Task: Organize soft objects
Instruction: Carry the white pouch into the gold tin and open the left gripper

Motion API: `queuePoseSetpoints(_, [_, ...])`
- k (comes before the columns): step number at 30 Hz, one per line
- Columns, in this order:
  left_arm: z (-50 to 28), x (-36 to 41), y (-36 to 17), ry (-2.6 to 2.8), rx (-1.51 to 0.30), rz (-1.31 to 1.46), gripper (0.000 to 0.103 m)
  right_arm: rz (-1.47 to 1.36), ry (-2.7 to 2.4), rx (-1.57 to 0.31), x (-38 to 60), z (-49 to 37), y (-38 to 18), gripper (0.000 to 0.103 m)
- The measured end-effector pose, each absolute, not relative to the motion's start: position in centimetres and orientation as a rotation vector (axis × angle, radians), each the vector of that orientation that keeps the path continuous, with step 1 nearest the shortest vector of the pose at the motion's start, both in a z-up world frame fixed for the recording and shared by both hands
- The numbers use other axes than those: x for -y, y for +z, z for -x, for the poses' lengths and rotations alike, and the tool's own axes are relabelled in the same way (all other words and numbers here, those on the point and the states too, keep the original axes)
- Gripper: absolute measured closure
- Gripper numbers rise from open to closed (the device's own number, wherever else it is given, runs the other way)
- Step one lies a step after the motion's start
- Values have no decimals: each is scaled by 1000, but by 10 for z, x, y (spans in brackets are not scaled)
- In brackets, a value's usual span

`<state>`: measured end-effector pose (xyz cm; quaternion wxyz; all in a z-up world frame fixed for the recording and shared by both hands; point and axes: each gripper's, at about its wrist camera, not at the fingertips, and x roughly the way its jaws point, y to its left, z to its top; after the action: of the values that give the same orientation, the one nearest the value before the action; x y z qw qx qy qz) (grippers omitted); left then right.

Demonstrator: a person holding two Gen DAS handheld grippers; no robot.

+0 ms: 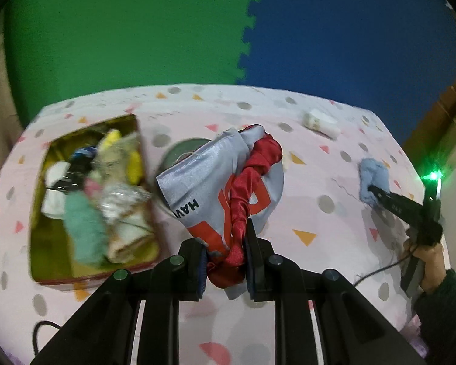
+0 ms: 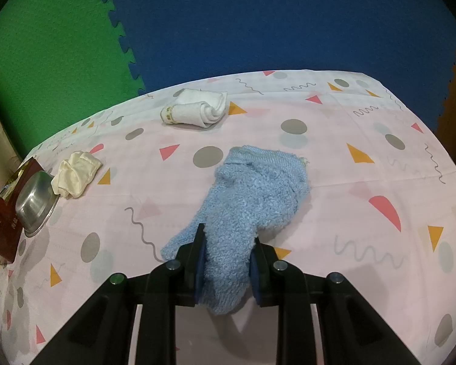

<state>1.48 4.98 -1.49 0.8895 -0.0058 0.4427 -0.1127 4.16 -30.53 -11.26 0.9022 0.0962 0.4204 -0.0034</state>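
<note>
Left gripper: fingers clenched on the knotted red end of a grey-and-red satin bag, held clear of the surface, long axis running away from the fingers; the open tin of soft items lies just to its left, so this hand is the nearer. Right gripper: fingers clamped on a blue fuzzy sock resting on the patterned surface, well apart from the tin.

Dim even indoor light, soft shadows, strong fisheye bending with dark corners, motion blur over the tin's contents
</note>
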Motion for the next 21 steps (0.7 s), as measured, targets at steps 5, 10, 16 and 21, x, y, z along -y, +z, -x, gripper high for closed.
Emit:
queuePoseSetpoints(5, [-17,-77,-5,-174,-911,46,85,-199,-7,-870,305,-42,-113,78])
queuePoseSetpoints(10, [-20,-108,1,-87,-898,66,85,-199,-7,-870,305,-42,-113,78])
queuePoseSetpoints(16, [-24,-143,6,-13,-891,89,85,-200,-7,-870,305,-42,-113,78])
queuePoseSetpoints(21, [-29,-169,7,47,-889,94,85,-200,-7,-870,306,-42,-113,78])
